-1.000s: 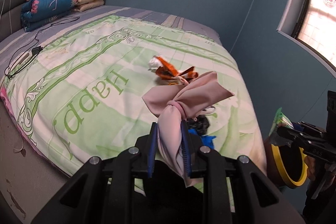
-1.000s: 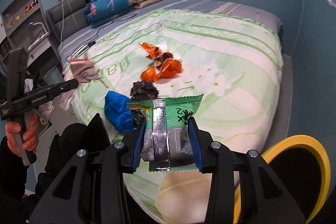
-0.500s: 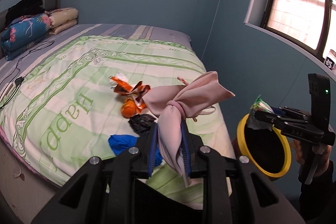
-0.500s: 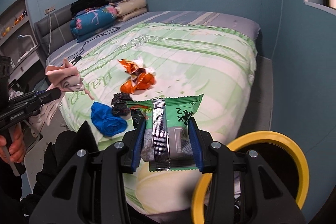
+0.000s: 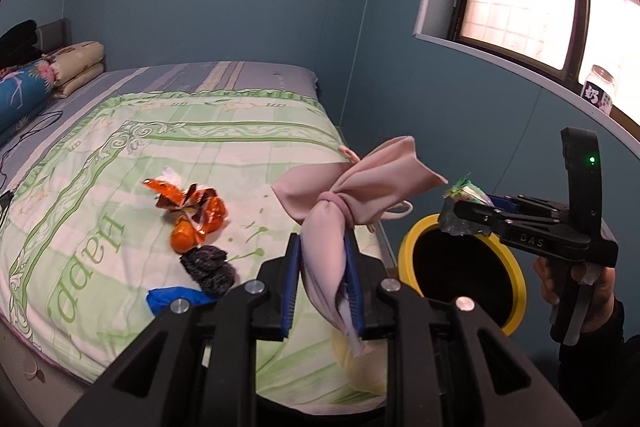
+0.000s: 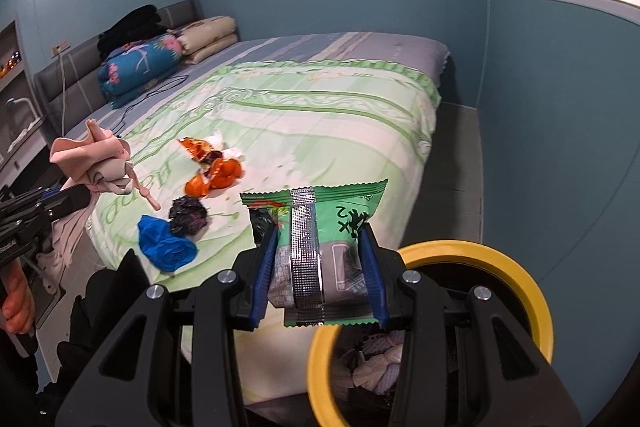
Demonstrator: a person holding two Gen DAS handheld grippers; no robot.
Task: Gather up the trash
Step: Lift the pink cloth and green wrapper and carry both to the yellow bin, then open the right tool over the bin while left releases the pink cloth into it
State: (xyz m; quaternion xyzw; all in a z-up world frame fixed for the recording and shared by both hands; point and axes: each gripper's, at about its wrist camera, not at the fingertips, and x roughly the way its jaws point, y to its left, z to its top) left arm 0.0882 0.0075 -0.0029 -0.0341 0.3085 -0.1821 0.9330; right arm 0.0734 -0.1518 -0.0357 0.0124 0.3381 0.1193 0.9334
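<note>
Over the yellow-rimmed bin (image 6: 520, 291) at four o'clock, the right gripper (image 6: 320, 267) has swung in clenching the green snack wrapper (image 6: 332, 227), ready to drop, while the left gripper (image 5: 322, 279), trailing, grips the knotted pink cloth (image 5: 352, 195) above the bed (image 5: 200, 131).

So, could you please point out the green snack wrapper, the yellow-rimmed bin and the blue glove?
green snack wrapper (image 6: 340, 199): right wrist view, upper printed face.
yellow-rimmed bin (image 6: 524, 279): right wrist view, right rim.
blue glove (image 6: 166, 247): right wrist view, crumpled middle.
</note>
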